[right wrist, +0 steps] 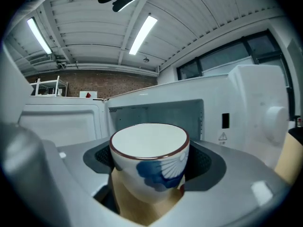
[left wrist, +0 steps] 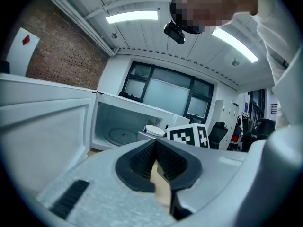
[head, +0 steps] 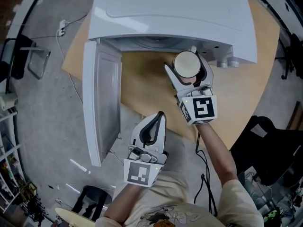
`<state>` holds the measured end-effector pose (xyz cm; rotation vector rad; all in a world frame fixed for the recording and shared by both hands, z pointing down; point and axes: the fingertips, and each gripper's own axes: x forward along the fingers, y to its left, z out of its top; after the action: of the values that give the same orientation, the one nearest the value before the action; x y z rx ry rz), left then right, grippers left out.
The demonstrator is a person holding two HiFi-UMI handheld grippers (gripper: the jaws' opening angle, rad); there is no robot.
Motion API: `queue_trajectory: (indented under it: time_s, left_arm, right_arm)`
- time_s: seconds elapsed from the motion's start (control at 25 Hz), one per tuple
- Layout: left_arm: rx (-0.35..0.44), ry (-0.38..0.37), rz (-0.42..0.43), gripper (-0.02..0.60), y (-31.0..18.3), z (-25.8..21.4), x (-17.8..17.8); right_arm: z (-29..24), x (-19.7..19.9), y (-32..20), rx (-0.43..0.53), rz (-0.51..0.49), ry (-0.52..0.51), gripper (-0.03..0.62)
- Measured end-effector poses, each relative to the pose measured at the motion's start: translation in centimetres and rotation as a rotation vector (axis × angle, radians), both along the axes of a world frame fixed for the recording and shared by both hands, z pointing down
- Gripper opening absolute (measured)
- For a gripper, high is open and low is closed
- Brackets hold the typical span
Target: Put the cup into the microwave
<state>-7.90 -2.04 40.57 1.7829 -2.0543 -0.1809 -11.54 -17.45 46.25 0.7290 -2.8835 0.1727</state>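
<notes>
A white cup (right wrist: 150,162) with a brown rim and a blue fan pattern stands upright between the jaws of my right gripper (head: 188,74), which is shut on it. In the head view the cup (head: 186,64) hangs just in front of the open mouth of the white microwave (head: 173,13). Its door (head: 102,103) stands swung open to the left. The cavity and its glass turntable (left wrist: 120,135) show in the left gripper view. My left gripper (head: 155,127) is shut and empty, held back near the table's front edge, right of the door.
The microwave sits on a wooden table (head: 142,86). Two knobs (head: 227,62) are on the microwave's right panel. A black chair (head: 272,148) stands at the right, and cables and a stool (head: 28,56) lie on the grey floor at the left.
</notes>
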Motion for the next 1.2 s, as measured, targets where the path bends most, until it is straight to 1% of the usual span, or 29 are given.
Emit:
queue_trajectory:
  time_s: [0.32,0.56,0.72,0.92,1.2]
  left_arm:
    - [-0.007,0.019,-0.051,0.005,-0.1,0.4,-2.7]
    - [-0.020,0.012,-0.061,0.005,-1.3,1.3,-4.3]
    - [-0.033,0.011,-0.073,0.005,-2.8,2.2,-5.2]
    - [-0.010,0.014,-0.107,0.005,-4.9,2.4,-7.0]
    - [-0.006,0.011,-0.132,0.005,-5.3,2.6,-8.0]
  right_arm:
    - [1.6,-7.6,-3.9,0.003,-0.020,0.015,0.414]
    - [3.5,-11.8,-6.3,0.001,-0.029,0.038,0.414]
    - [4.1,-13.1,-7.3,-0.008,-0.022,0.042,0.414]
    - [4.0,-13.8,-8.0,-0.010,-0.012,0.033,0.414]
    - [3.9,-13.9,-8.2,0.007,-0.007,0.029,0.418]
